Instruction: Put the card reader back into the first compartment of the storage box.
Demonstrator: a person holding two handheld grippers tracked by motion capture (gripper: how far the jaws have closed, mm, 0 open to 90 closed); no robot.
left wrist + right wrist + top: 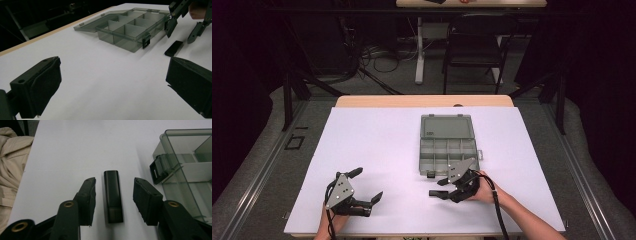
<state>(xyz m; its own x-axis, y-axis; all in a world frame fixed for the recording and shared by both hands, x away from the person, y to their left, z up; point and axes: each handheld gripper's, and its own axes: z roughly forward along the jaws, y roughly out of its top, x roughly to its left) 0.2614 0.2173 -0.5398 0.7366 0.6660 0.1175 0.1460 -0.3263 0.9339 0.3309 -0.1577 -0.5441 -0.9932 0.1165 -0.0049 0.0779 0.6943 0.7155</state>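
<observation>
Lying flat on the white table (377,150), a small black oblong block (113,195) with rounded far end is seen just beside the latch of the open compartment box (448,145). It is straddled by the right gripper (114,197), jaws apart, not touching it. The left gripper (364,186) is held spread, well apart.

Glossy black plastic bar (113,195) (translucent plastic box (186,170))
</observation>
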